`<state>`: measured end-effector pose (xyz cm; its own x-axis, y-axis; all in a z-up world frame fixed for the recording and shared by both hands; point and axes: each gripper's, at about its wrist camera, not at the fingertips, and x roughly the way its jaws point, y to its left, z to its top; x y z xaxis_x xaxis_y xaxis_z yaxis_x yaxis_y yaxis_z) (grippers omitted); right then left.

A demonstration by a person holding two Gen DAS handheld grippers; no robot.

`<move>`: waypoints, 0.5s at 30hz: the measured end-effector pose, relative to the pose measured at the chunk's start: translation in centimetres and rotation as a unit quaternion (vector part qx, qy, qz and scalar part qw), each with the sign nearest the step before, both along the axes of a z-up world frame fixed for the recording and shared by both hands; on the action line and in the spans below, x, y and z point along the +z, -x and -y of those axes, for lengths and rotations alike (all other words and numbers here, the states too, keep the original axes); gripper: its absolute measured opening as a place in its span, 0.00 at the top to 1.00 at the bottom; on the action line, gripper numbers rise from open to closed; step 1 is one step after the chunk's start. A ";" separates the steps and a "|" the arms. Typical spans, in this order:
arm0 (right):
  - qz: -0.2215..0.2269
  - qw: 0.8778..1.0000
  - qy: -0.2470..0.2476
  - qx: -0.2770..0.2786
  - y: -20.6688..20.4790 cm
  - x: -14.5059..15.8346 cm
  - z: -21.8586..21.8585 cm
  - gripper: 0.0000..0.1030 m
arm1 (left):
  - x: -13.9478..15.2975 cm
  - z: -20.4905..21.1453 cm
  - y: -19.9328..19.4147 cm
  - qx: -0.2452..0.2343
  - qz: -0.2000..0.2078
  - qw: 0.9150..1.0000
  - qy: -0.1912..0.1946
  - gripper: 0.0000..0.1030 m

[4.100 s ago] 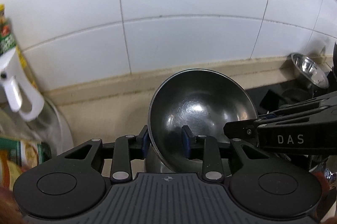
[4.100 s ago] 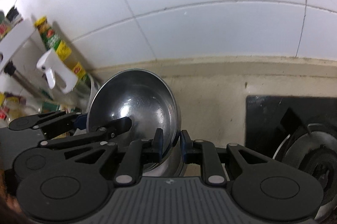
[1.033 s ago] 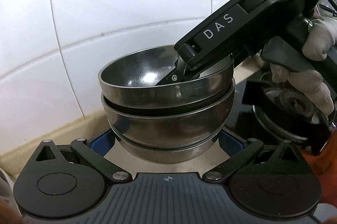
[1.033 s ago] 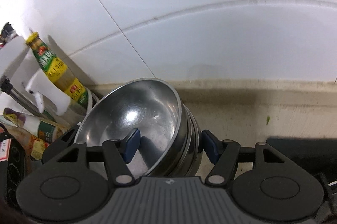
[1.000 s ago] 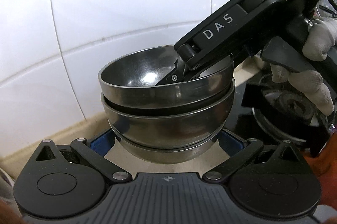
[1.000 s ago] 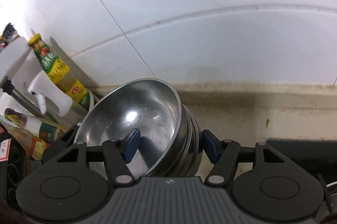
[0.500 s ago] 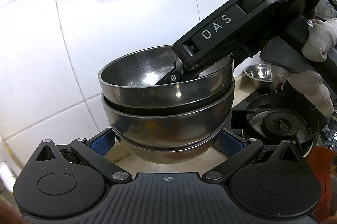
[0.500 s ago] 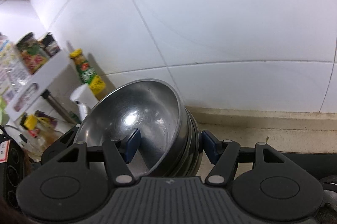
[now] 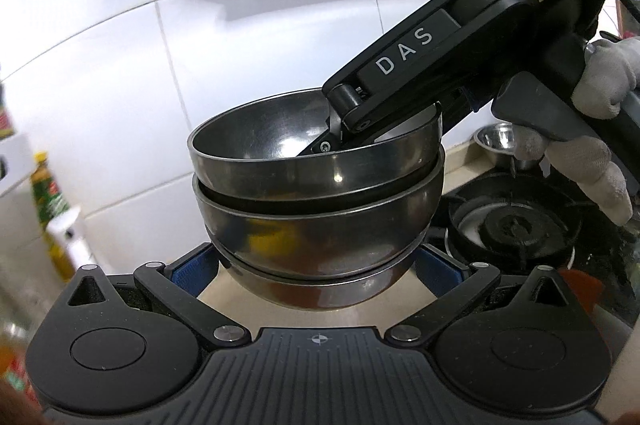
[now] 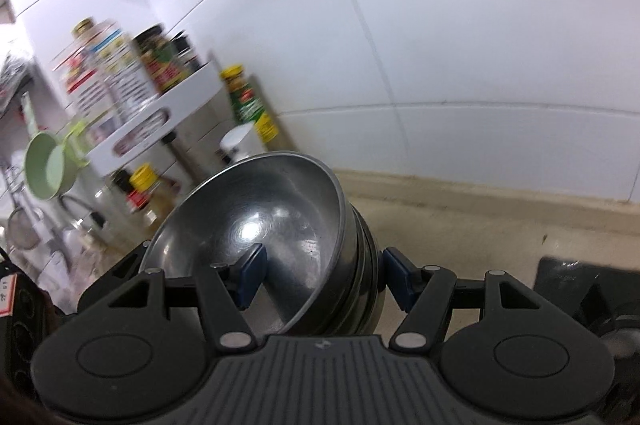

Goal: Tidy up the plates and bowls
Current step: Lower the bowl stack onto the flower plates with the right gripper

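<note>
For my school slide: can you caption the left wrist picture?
Two grippers, left gripper and right gripper, hold a stack of steel bowls beside the stove burner.

Shelf bottles (image 10: 120, 73) motion-blurred; labels unreadable.

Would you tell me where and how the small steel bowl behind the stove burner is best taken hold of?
Grip the small steel bowl by its thin rim, from above, one finger inside and one outside. It stands upright and open, and its rounded wall would probably slip from a side pinch.
</note>
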<state>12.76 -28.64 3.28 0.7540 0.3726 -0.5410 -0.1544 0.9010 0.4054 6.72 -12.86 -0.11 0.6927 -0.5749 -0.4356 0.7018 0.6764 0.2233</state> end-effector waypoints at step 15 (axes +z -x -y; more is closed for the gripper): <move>-0.045 0.999 0.006 -0.022 8.1 -4.6 -5.5 0.43 | -3.6 -5.2 5.4 -0.023 -0.060 0.998 -0.014 0.00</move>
